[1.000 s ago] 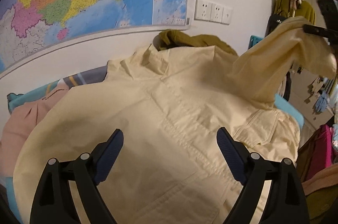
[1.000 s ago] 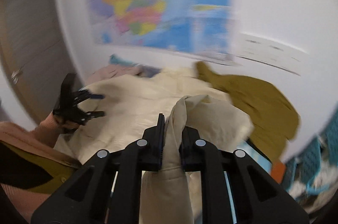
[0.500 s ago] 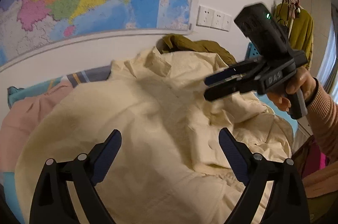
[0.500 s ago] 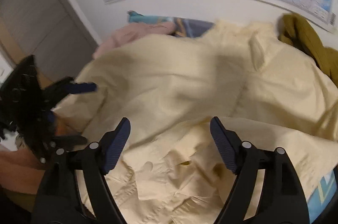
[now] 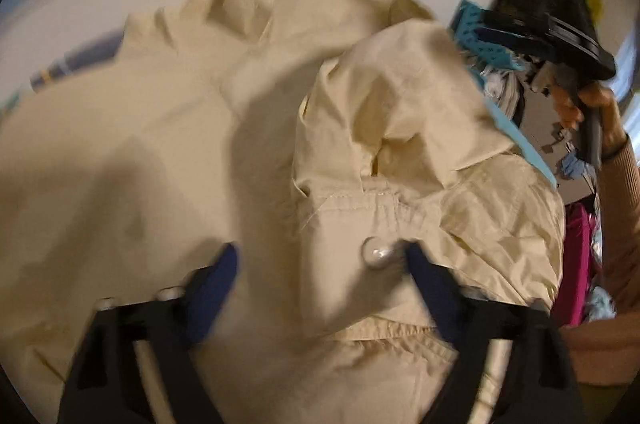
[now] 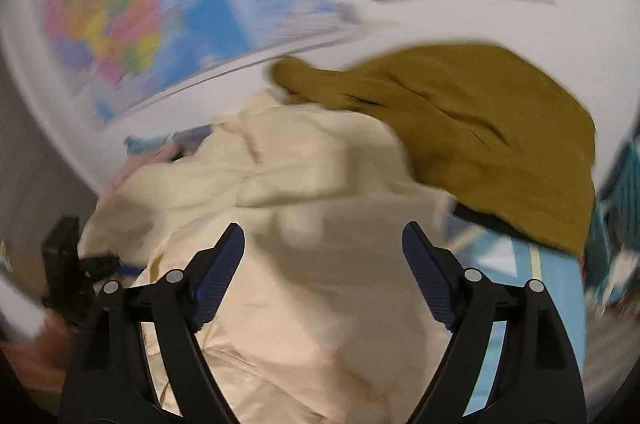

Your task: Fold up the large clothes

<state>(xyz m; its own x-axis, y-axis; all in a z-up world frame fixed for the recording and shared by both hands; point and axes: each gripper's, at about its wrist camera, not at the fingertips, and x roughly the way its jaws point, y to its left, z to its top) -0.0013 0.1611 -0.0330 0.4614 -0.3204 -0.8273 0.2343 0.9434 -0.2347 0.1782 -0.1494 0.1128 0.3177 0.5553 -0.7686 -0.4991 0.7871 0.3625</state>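
Observation:
A large cream jacket (image 5: 160, 143) lies spread out, its sleeve (image 5: 400, 95) folded over the body. My left gripper (image 5: 320, 276) is low over a cream flap with a white snap button (image 5: 376, 252). Its jaws are closing, the flap lies between them, and the pads do not press it. My right gripper (image 6: 324, 256) hovers over the jacket (image 6: 300, 304) with its jaws opening and only fabric below. In the left wrist view the right gripper (image 5: 540, 23) is at the upper right, held by a hand. The picture is blurred by motion.
An olive garment (image 6: 480, 127) lies behind the jacket against the wall, under a coloured map (image 6: 160, 3). A pink garment (image 6: 132, 167) is at the far left. A blue crate (image 5: 480, 35) and piled clothes (image 5: 580, 264) stand to the right.
The right gripper let go of the cream sleeve, which now lies folded over the jacket, and swung away to the right. The left gripper dropped close to the fabric and its jaws narrowed.

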